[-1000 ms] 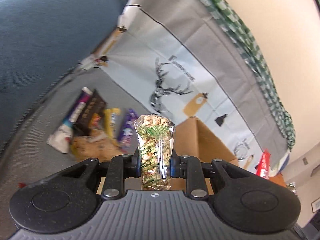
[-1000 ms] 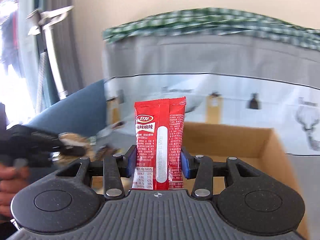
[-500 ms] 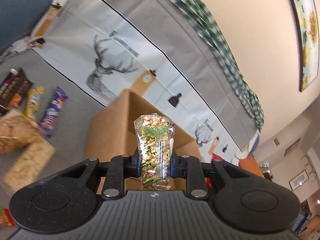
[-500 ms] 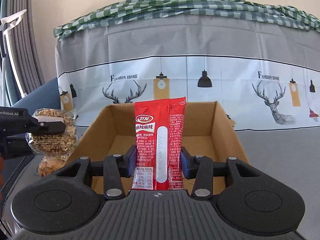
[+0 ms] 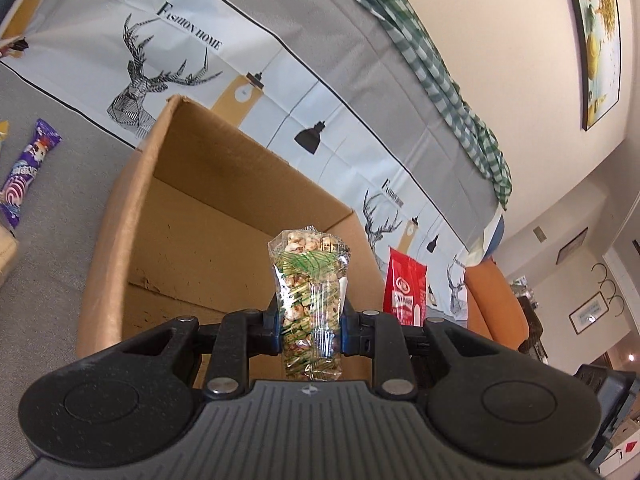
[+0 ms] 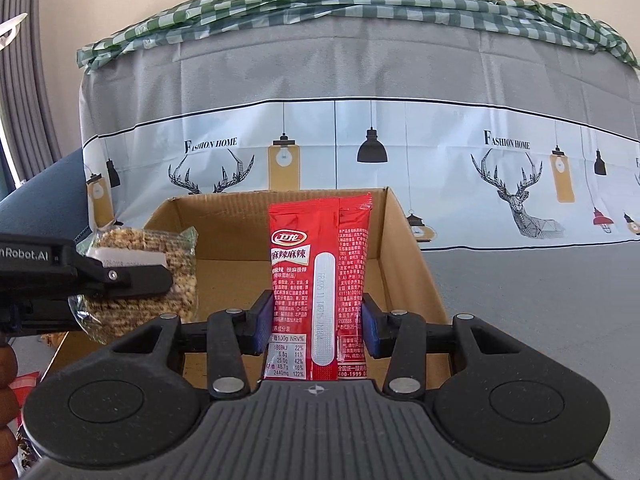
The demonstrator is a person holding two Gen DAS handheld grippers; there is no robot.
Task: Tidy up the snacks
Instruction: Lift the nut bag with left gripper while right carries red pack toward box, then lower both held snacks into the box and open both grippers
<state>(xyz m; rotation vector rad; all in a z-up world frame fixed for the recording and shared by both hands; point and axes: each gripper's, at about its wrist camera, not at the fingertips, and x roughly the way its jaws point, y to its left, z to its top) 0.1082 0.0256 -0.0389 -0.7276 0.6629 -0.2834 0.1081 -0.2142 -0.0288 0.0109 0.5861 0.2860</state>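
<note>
Two grippers, two snacks, and both are up at the cardboard box (image 6: 404, 248)! The left gripper (image 5: 310, 322) is clamped on a clear packet of puffed grain snack (image 5: 310, 280), standing upright between the blue pads, poised over the near edge of the box (image 5: 132, 184). In the right wrist view that same packet (image 6: 176, 280) shows at nine o'clock, round and flat, gripped from the side and hanging over the box's left wall. A bit of the person's hand (image 6: 8, 364) peeks in at the far left edge below it.

Over to the right gripper (image 6: 318, 320): its pads are pressed on both edges of a red sachet (image 6: 320, 280), label and nutrition table facing the camera, held upright in front of the open box. From the left wrist camera the red sachet (image 5: 404, 292) appears at three o'clock of the grain packet, just past the box's right wall.

The box sits open-topped on the grey surface (image 6: 540, 300), and what shows of its inside is bare cardboard. Behind it hangs a grey and white cover printed with stags and lamps (image 6: 400, 152), with a green checked cloth (image 6: 360, 4) draped along the top. Out at nine o'clock in the left wrist view, a purple wrapped bar (image 5: 26, 168) lies flat on the surface, well apart from the box.
</note>
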